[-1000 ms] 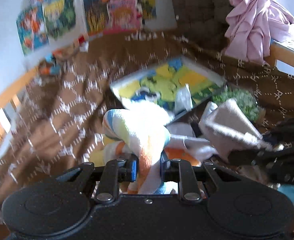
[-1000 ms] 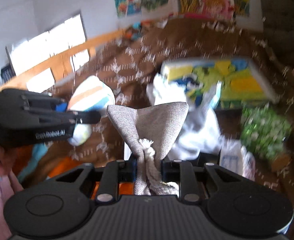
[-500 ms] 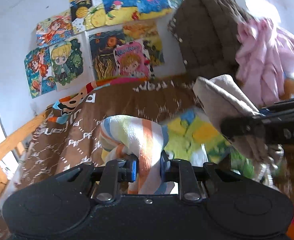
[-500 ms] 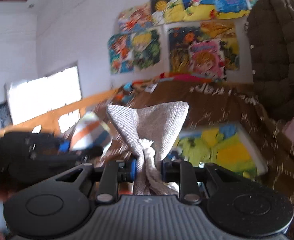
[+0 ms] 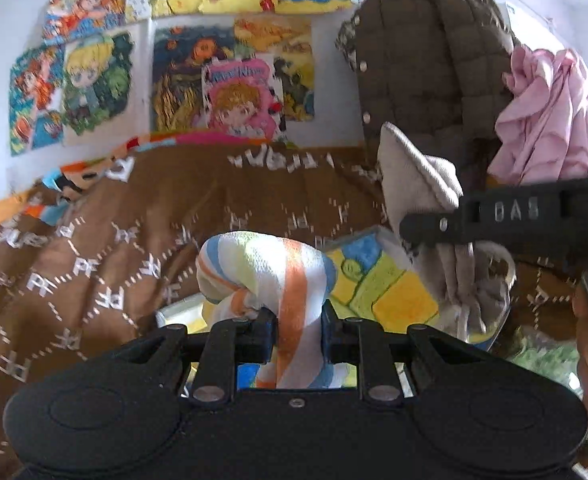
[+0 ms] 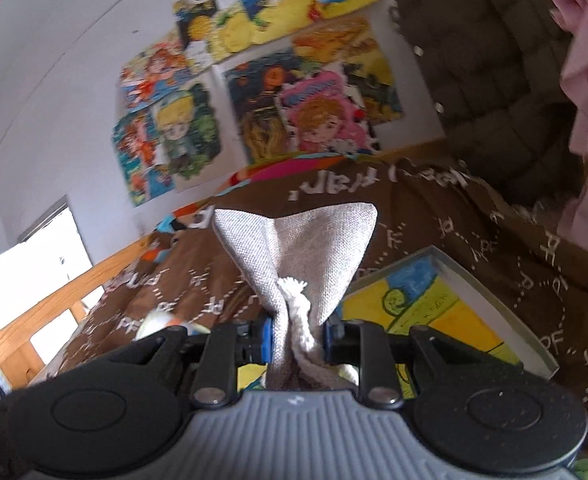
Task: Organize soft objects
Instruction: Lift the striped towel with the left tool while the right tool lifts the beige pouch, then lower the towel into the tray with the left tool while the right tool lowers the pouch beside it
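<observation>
A bed (image 5: 141,216) under a brown patterned blanket fills the scene, with a colourful picture board (image 6: 446,304) lying on it. The left gripper (image 5: 297,334) has its jaws clamped on a striped cloth bundle (image 5: 269,276) raised above the blanket. Beside it, the right gripper (image 6: 296,338) has its jaws clamped on a grey fabric pouch (image 6: 298,248), also held up.

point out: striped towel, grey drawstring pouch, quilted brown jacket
striped towel (image 5: 277,276), left wrist view, on its orange stripe above the fingers.
grey drawstring pouch (image 6: 314,240), right wrist view, on its spread upper cloth.
quilted brown jacket (image 5: 426,60), left wrist view, on its hanging front panel.
</observation>
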{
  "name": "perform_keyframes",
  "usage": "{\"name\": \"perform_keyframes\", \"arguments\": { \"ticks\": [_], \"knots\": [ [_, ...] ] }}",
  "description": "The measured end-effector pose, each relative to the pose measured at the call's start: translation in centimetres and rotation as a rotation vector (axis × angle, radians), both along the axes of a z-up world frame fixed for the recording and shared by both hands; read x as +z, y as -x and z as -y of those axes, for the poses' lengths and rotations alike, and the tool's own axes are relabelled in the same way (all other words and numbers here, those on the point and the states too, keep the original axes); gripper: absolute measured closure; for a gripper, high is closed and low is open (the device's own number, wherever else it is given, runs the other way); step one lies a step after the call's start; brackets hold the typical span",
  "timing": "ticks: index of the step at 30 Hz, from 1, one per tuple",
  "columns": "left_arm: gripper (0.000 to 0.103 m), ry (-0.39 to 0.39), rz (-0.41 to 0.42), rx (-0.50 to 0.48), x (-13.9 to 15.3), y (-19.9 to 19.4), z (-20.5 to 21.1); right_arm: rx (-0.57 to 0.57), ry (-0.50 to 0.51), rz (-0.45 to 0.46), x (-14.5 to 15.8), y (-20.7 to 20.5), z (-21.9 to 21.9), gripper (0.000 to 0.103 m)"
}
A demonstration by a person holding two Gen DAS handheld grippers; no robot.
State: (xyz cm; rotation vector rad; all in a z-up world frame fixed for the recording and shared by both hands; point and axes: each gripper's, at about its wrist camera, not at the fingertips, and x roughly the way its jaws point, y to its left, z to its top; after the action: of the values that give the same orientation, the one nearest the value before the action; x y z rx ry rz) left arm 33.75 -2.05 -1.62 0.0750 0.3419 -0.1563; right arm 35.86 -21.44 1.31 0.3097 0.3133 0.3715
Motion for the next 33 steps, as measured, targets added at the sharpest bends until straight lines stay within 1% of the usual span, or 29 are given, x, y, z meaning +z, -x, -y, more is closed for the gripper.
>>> {"name": "perform_keyframes", "arguments": {
  "ticks": [3, 5, 7, 11, 18, 25, 33],
  "knots": [
    [0.08, 0.033, -0.057, -0.006, -1.9, -1.4, -0.7, -0.026, -0.04, -0.049, -1.5, -2.1, 0.3, 0.077],
    [0.08, 0.043, -0.088, -0.014, -2.9, -2.0, -1.1, -0.03, -0.028, -0.073, -2.5, -3.0, 0.0, 0.077],
    [0.08, 0.039, -0.111, -0.015, -3.6, -2.6, -1.2, -0.022, -0.011, -0.116, -3.4, -3.8, -0.3, 0.077],
    [0.078, 0.033, -0.151, -0.015, -4.7, -3.4, -1.2, -0.012, 0.023, -0.181, -4.6, -4.0, -1.1, 0.076],
    [0.078, 0.003, -0.192, -0.029, -5.3, -3.5, -0.6, -0.022, 0.041, -0.214, -5.8, -3.6, -1.8, 0.075],
    [0.076, -0.017, -0.244, -0.047, -5.9, -3.9, -0.1, -0.036, 0.052, -0.243, -6.4, -3.9, -1.8, 0.072],
    [0.074, -0.047, -0.264, -0.051, -6.0, -4.1, 0.0, -0.048, 0.064, -0.271, -6.8, -4.1, -1.6, 0.06]
  ]
}}
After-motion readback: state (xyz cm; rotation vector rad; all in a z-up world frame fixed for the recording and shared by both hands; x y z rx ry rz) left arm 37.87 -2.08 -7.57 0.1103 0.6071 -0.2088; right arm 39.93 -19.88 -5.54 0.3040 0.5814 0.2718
